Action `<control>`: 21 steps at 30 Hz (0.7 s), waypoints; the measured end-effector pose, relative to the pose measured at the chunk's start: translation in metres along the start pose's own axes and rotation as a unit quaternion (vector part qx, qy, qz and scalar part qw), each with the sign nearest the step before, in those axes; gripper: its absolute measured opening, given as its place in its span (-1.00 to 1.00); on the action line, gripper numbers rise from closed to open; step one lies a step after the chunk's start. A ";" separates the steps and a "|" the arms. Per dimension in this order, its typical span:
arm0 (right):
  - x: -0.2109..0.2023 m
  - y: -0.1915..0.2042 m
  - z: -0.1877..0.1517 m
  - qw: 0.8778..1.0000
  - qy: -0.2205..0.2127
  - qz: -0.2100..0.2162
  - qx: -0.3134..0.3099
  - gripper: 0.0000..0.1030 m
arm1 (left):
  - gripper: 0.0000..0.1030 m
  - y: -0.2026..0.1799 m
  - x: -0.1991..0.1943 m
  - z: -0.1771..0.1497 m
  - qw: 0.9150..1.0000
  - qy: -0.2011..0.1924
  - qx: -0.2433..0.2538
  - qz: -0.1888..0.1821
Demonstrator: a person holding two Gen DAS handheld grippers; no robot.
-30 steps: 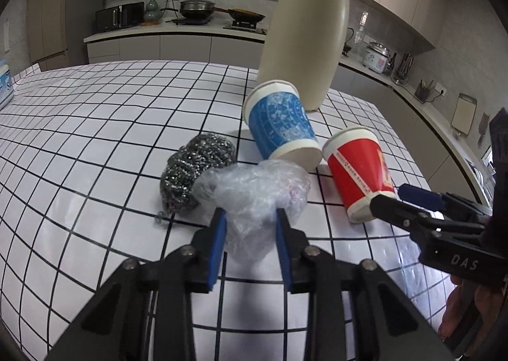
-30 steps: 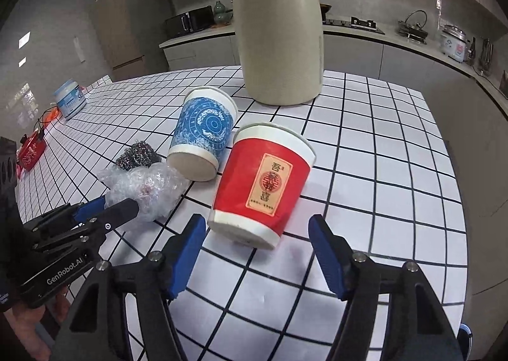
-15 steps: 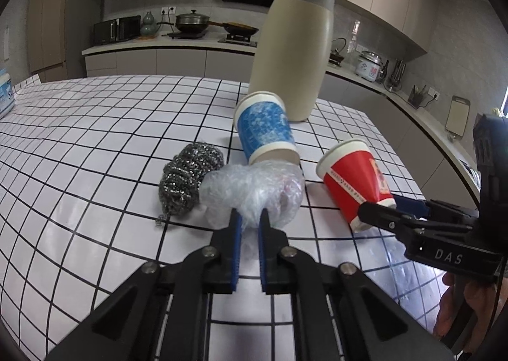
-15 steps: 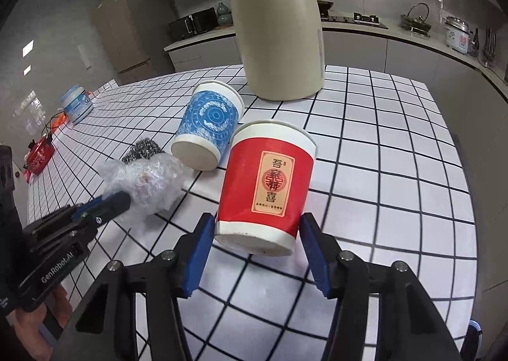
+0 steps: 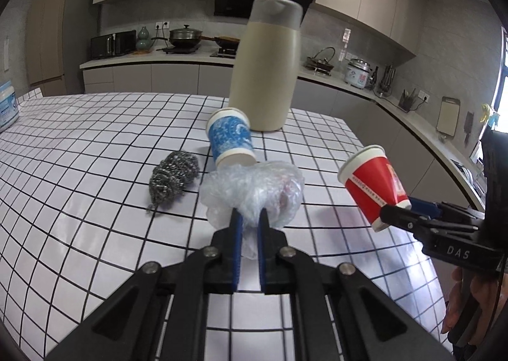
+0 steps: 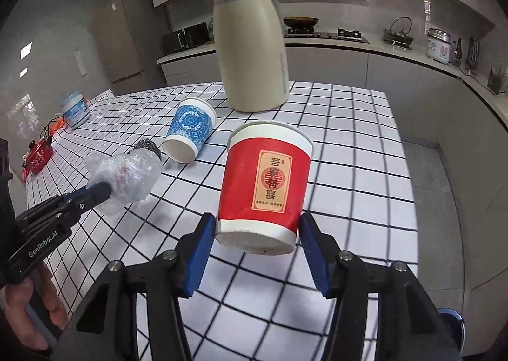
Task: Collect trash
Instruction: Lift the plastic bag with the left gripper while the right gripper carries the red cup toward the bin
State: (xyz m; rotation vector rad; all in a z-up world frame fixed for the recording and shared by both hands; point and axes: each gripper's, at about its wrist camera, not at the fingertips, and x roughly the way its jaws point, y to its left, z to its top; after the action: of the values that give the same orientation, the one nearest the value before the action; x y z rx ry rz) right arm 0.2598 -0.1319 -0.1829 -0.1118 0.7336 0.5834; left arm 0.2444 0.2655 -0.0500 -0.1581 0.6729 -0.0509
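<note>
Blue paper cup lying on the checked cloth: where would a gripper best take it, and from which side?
Grip the blue paper cup across its side wall near the stiffer base, coming from the base end that faces the cameras. It lies on its side, and the steel scrubber and beige jug crowd its other sides.

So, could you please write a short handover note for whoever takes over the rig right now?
Left gripper: shut on the crumpled plastic wrap, held clear of the table.
Right gripper: clamped on the base of the red paper cup, also off the table.
On the table: blue paper cup on its side, steel scourer beside it, beige thermos jug upright behind.
Done: wrap and red cup picked up.
Left: bin both, then probably collect the blue cup. No bin is in view.
</note>
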 end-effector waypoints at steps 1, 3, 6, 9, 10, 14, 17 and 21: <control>-0.006 -0.003 -0.002 1.000 -0.001 -0.002 0.001 0.10 | -0.82 -0.006 -0.002 -0.001 1.000 -0.001 0.004 0.001; -0.021 -0.009 -0.008 1.000 -0.005 -0.010 -0.002 0.10 | -0.82 -0.017 -0.007 -0.002 1.000 -0.001 0.010 -0.003; -0.039 -0.019 -0.019 1.000 -0.009 -0.016 0.001 0.10 | -0.82 -0.032 -0.012 -0.008 1.000 -0.002 0.014 -0.007; -0.058 -0.028 -0.030 1.000 -0.013 -0.022 0.008 0.10 | -0.82 -0.047 -0.016 -0.014 1.000 -0.002 0.013 -0.013; -0.064 -0.032 -0.033 1.000 -0.014 -0.024 0.010 0.10 | -0.82 -0.053 -0.018 -0.016 1.000 -0.002 0.014 -0.014; -0.086 -0.047 -0.052 0.999 -0.018 -0.032 0.018 0.10 | -0.82 -0.075 -0.026 -0.026 1.000 0.000 0.019 -0.022; -0.100 -0.057 -0.064 0.999 -0.018 -0.037 0.021 0.10 | -0.82 -0.092 -0.033 -0.035 0.999 0.000 0.023 -0.026; -0.120 -0.070 -0.078 0.998 -0.021 -0.043 0.026 0.10 | -0.82 -0.116 -0.039 -0.046 0.999 0.005 0.029 -0.031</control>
State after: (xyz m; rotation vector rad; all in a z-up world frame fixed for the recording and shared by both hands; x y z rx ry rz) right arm 0.1800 -0.2689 -0.1692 -0.0820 0.6991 0.4821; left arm 0.1856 0.1492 -0.0431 -0.1242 0.6767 -0.1315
